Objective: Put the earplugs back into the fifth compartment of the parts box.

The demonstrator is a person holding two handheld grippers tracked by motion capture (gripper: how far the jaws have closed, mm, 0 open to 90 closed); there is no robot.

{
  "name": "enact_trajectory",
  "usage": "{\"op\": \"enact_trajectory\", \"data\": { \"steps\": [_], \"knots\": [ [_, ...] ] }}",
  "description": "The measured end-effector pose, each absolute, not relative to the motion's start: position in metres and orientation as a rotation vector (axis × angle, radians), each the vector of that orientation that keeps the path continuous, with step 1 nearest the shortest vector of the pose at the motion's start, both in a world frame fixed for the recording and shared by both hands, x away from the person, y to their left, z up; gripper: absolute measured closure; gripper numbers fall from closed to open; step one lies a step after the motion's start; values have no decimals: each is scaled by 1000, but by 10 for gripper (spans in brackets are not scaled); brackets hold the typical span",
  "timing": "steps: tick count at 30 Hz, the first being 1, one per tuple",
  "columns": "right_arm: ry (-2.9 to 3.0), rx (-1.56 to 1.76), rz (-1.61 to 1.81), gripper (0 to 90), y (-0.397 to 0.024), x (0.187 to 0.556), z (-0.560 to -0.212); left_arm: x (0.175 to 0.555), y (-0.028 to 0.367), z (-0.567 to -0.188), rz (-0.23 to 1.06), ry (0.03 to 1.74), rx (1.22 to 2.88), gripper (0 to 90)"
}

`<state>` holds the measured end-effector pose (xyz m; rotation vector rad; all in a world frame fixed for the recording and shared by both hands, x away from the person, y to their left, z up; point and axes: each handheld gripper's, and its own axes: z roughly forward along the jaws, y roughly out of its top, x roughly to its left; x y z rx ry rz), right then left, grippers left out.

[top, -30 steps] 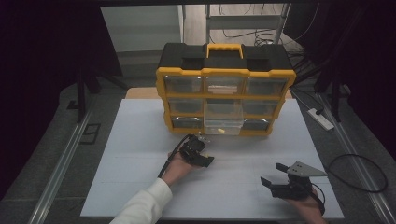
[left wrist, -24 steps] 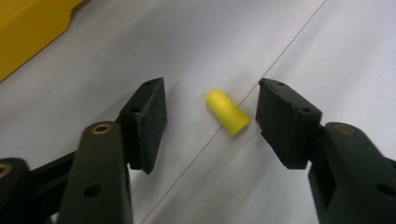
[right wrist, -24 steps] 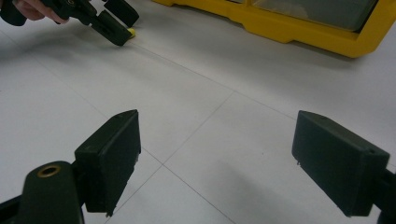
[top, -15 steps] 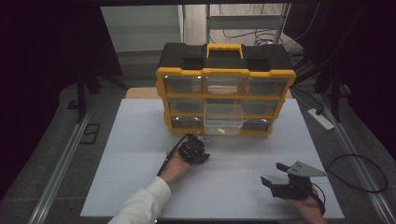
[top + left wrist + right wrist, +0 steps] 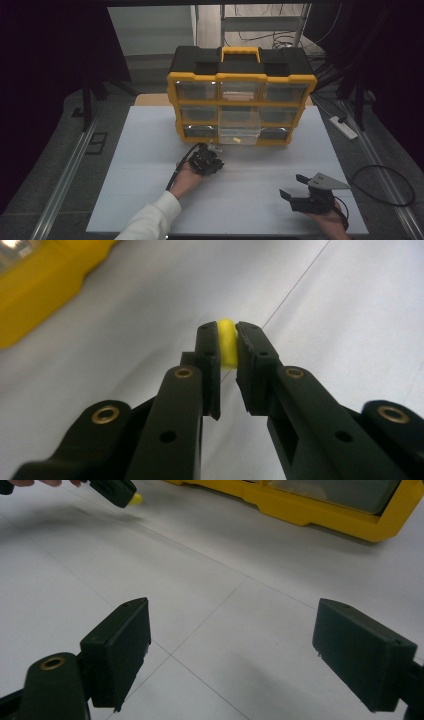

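A small yellow piece (image 5: 227, 342) sits between the tips of the left gripper (image 5: 227, 347), pinched from both sides; its rounded top shows just above the pads, and its lower end sits at or just above the white bench (image 5: 150, 165), contact not discernible. The jaws have just been closing and now stand nearly together, both pads pressing on the piece. In the right gripper view the same piece (image 5: 135, 499) protrudes from the left gripper's black tip (image 5: 117, 491). In the high view the left gripper (image 5: 214, 159) lies near the middle of the bench, just in front of the yellow-and-black drawer organizer (image 5: 240, 80) at the far edge, whose lower middle drawer (image 5: 239, 131) is pulled out. The right gripper (image 5: 232, 645) rests near the bench's near right corner, well apart, jaws spread wide with nothing between them.
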<state>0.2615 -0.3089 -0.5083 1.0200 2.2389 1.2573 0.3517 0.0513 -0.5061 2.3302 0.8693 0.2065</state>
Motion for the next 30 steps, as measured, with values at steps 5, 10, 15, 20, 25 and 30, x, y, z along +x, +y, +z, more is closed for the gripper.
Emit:
{"op": "enact_trajectory", "data": {
  "steps": [5,10,15,20,25,30],
  "knots": [
    [2239,1020,1257,165,-309,261,-508,343,62,-497,245,869,2249,795],
    [2238,1019,1254,165,-309,261,-508,333,72,-487,256,857,2188,793],
    [2239,1021,1253,165,-309,261,-508,326,82,-476,294,851,2113,792],
    [2241,1023,1251,165,-309,261,-509,323,93,-469,283,840,2042,793],
    [2241,1021,1250,165,-309,261,-509,320,103,-460,295,844,1986,792],
    [2244,1017,1250,165,-309,261,-509,316,109,-446,334,833,1945,792]
  ]
}}
